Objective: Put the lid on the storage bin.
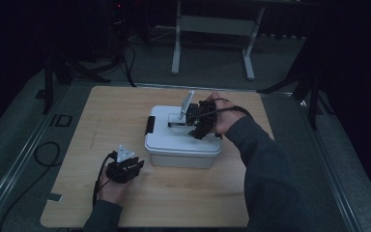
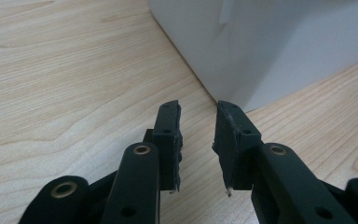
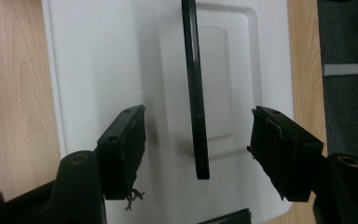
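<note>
Right gripper view centres a black carry handle (image 3: 195, 88) standing upright on the white plastic box (image 3: 98, 60), mid-frame between the right gripper's (image 3: 198, 140) spread jaws, untouched. Lid apparently still shut, so opening remains. Left gripper (image 2: 198, 140) waits slightly parted, empty, lower left.

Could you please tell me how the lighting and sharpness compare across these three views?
High view: dim and underexposed, the surroundings nearly black, the white plastic lidded box brightest. Left gripper view: bright; the black tongs are sharp, the box wall soft and shadowed. Right gripper view: evenly lit; the black handle casts a soft shadow on the lid.
</note>
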`<state>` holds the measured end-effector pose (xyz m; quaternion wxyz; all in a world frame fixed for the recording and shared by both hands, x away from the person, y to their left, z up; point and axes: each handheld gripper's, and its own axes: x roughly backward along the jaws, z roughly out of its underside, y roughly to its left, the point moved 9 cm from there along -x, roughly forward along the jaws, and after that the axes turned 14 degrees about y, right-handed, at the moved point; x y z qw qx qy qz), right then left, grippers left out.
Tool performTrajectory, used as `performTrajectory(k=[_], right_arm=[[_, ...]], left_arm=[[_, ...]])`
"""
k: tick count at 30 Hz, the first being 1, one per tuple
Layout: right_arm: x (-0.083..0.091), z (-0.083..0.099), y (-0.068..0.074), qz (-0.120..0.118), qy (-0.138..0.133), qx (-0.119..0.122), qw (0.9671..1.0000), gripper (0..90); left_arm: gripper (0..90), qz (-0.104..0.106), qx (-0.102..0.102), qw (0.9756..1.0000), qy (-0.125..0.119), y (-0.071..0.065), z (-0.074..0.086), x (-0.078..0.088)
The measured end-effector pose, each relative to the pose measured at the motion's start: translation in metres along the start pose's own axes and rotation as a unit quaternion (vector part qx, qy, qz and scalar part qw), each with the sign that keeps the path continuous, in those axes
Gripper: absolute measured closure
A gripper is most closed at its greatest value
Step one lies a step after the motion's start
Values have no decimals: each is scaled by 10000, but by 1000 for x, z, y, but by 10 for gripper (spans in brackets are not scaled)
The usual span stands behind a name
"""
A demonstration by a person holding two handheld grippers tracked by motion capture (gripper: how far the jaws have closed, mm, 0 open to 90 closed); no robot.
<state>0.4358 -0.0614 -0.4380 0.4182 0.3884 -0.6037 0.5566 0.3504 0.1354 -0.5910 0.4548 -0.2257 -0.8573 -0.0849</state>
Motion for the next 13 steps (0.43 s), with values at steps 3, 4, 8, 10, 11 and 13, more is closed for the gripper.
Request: performTrajectory(k=[3,4,8,10,11,13], right_arm=[[0,3,0,38,-3,-55,10000,308],[0,4,0,52,-28,-66,10000,300],[4,6,1,143,-38,-81,9999,280],[6,7,1,183,-64,-87,9998,273],[7,8,1,204,-78,-87,9997,268],[8,8,1,243,-80,-105,9996,255]], left_arm=[[705,-6,10,10000,2,1,0,0],[706,-5,13,10000,-1,1,0,0],[705,-11,12,10000,-7,1,0,0],[704,-11,12,10000,-5,1,0,0],[704,-13,13,10000,-6,1,0,0],[702,-12,17,10000,-8,1,0,0]])
